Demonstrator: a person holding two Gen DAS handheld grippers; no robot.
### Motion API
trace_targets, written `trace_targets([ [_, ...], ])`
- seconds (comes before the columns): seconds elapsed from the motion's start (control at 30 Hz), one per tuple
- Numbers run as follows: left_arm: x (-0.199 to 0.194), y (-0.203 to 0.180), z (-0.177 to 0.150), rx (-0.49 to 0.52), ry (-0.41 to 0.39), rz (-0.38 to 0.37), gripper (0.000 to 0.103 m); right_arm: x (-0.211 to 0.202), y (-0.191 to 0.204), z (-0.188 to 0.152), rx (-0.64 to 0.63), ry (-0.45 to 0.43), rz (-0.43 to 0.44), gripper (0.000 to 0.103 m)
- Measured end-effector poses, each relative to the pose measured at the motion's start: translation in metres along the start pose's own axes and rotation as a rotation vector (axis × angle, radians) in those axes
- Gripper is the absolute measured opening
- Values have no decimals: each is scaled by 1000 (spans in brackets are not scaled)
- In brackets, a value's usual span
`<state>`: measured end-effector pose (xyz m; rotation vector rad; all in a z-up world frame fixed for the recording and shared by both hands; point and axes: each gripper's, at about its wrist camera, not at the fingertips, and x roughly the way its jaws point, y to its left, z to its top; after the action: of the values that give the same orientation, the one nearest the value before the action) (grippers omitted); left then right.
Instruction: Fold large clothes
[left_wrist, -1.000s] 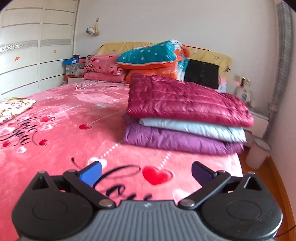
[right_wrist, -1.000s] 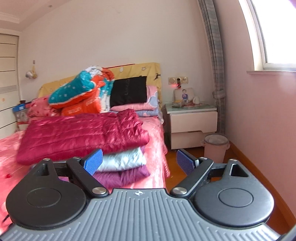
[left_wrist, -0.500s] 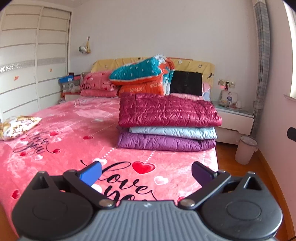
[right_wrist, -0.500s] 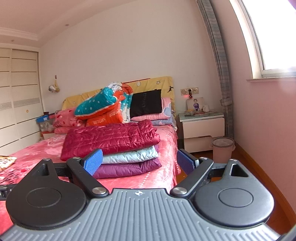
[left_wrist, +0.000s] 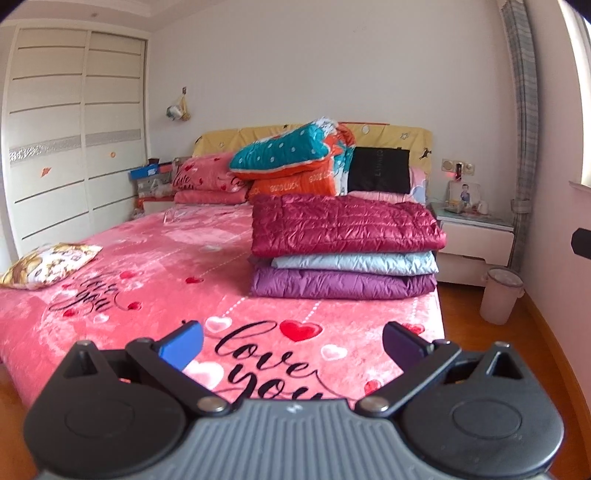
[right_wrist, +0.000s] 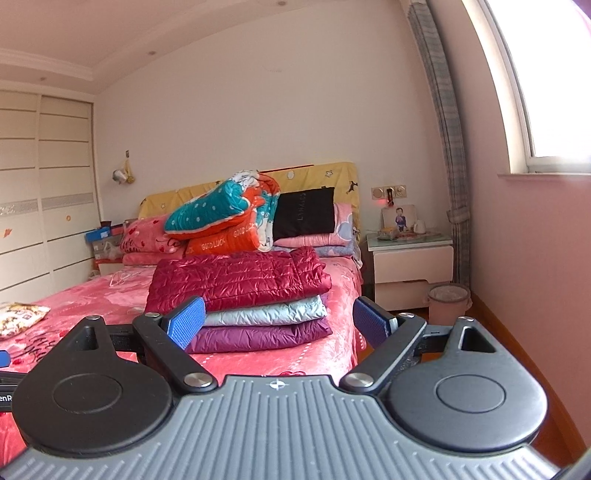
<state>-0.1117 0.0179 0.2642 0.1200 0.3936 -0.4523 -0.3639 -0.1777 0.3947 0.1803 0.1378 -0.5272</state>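
Stack of folded jackets (left_wrist: 345, 251) near bed's right edge, ahead of left gripper (left_wrist: 291, 341) and right gripper (right_wrist: 277, 321); both spread wide, empty; right one nearer.

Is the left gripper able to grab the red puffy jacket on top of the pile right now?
Probably not from here. The left gripper is open and empty, near the foot of the bed, while the red jacket sits farther up. Nothing blocks the way, so it would just need to move closer.
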Motion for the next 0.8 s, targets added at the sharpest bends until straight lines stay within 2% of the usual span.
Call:
trace_targets([
  [0.23,3,5,-11,-8,40,19,103,3,6,-3,-26,36,15,103],
  [0.8,11,5,-20,-7,67,28,103,27,-8,-8,-37,118,48,103],
])
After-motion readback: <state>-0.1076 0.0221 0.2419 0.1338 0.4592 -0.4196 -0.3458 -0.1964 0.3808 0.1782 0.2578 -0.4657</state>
